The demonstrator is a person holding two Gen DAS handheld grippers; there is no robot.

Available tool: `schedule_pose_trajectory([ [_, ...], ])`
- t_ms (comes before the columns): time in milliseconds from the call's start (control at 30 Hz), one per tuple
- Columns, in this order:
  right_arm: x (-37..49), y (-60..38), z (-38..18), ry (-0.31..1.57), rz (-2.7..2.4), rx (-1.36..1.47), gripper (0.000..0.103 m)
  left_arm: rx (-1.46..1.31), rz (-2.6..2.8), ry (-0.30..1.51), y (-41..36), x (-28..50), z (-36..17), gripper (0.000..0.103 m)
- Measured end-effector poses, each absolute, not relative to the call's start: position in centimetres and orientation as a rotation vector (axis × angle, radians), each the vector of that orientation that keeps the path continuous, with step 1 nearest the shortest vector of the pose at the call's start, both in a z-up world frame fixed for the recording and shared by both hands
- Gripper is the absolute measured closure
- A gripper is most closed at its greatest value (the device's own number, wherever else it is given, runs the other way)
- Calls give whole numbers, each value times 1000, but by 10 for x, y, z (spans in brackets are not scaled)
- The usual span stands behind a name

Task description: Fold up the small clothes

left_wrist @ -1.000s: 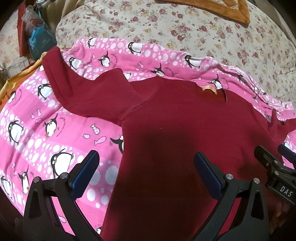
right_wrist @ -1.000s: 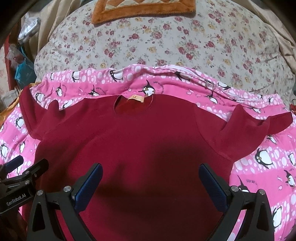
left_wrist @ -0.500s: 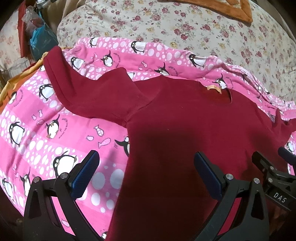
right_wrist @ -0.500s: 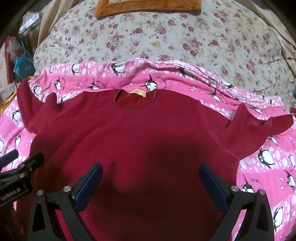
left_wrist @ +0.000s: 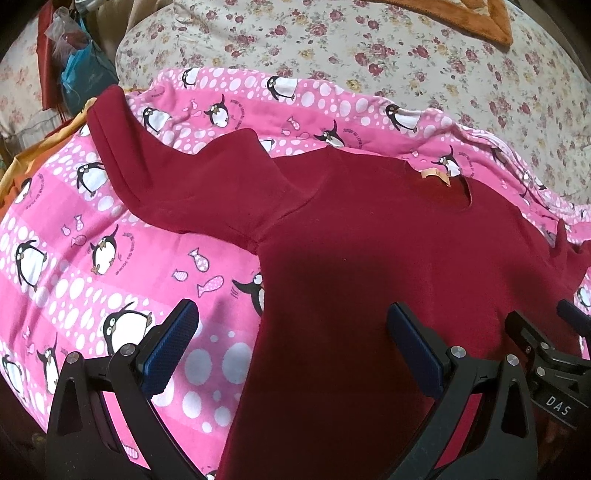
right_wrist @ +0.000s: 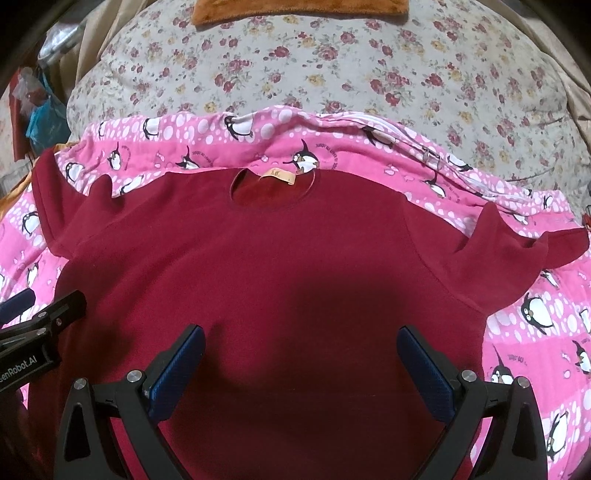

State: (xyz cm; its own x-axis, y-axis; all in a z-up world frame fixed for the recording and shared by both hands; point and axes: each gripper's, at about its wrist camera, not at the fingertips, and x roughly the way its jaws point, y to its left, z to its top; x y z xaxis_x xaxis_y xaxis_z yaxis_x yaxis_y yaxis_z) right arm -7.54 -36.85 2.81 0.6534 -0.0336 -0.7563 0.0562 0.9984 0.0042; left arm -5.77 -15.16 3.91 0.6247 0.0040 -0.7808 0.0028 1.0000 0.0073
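A dark red short-sleeved shirt (left_wrist: 388, 266) lies spread flat, neck away from me, on a pink penguin-print blanket (left_wrist: 92, 258). It also shows in the right wrist view (right_wrist: 295, 266), with a yellow neck label (right_wrist: 277, 176). Both sleeves are spread out: the left sleeve (left_wrist: 192, 184) and the right sleeve (right_wrist: 517, 251). My left gripper (left_wrist: 291, 350) is open and empty, hovering over the shirt's left side edge. My right gripper (right_wrist: 301, 363) is open and empty over the shirt's lower middle. Each gripper shows at the edge of the other's view.
A floral quilt (right_wrist: 332, 66) lies beyond the pink blanket (right_wrist: 535, 332), with an orange mat (right_wrist: 295, 11) on it. Blue and red bags (left_wrist: 74, 70) sit at the far left. Orange cloth (left_wrist: 22, 166) shows at the blanket's left edge.
Both grippers have drawn slightly back and left; the left view shows more pink blanket now. The shirt has not moved. Both grippers stay open.
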Motion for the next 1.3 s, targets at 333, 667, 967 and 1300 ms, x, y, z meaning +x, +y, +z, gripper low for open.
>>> schedule_pose_trajectory([
  [333, -76, -366, 24, 864, -44, 27, 0, 4, 10, 898, -148, -56, 38, 1],
  [667, -76, -366, 23, 870, -40, 31, 0, -40, 23, 877, -108, -38, 55, 1],
  [967, -76, -365, 19, 901, -21, 43, 0, -151, 252, 807, 8, 46, 91, 3],
  [1300, -71, -365, 11, 925, -2, 38, 0, -193, 397, 847, 86, 137, 70, 38],
])
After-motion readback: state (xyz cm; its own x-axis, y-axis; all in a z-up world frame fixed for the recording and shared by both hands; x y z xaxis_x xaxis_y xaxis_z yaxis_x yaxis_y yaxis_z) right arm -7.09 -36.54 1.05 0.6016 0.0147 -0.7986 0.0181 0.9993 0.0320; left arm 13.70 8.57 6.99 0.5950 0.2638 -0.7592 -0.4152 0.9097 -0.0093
